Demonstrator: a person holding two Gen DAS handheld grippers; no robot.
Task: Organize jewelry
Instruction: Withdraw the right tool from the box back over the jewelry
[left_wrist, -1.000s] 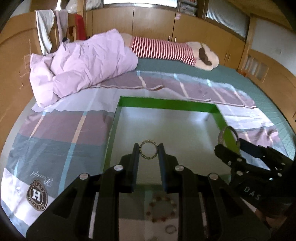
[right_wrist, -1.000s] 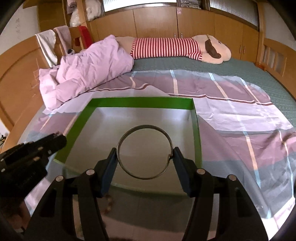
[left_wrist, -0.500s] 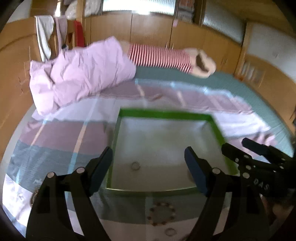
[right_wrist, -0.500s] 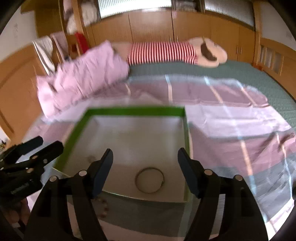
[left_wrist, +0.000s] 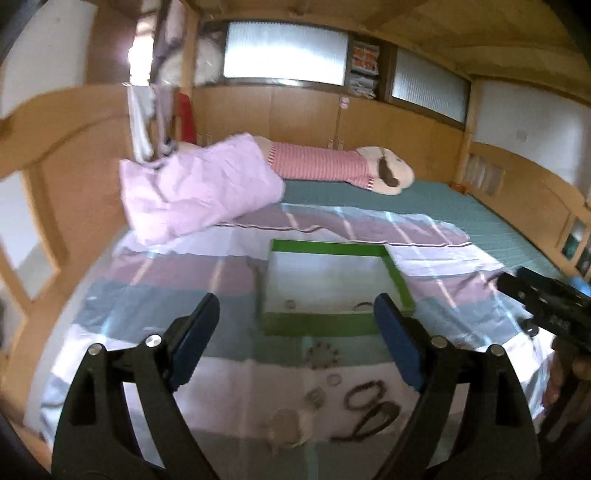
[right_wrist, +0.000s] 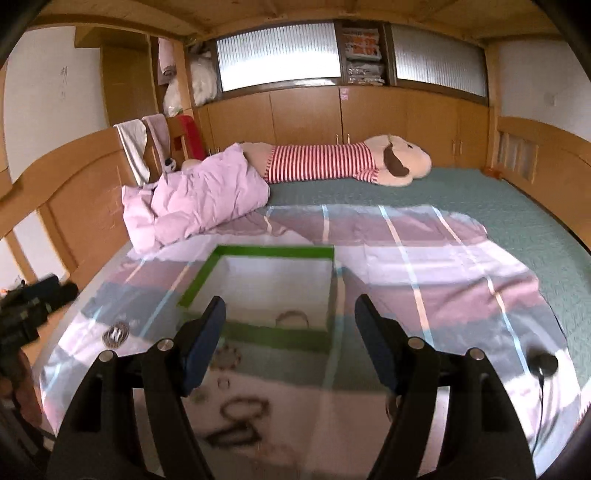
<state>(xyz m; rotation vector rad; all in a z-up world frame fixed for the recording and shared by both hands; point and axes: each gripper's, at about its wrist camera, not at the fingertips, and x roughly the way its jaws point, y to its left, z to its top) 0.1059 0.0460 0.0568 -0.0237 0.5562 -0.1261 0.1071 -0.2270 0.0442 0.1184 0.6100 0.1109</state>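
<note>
jewelry sits in two places: i count two pieces inside the green box (left_wrist: 334, 326), a small ring (left_wrist: 291, 305) near its left front corner and a large bangle (right_wrist: 292, 316) by the front wall, and about six more, blurred, loose on the striped sheet (right_wrist: 443, 266) in front of the box, among them a bead bracelet (left_wrist: 324, 355) and dark cords (left_wrist: 369, 406). my left gripper (left_wrist: 297, 341) and right gripper (right_wrist: 290, 341) both hang wide apart and empty; a second ago each pinched one of those two pieces over the box, and the left jaws have just been opening.
</note>
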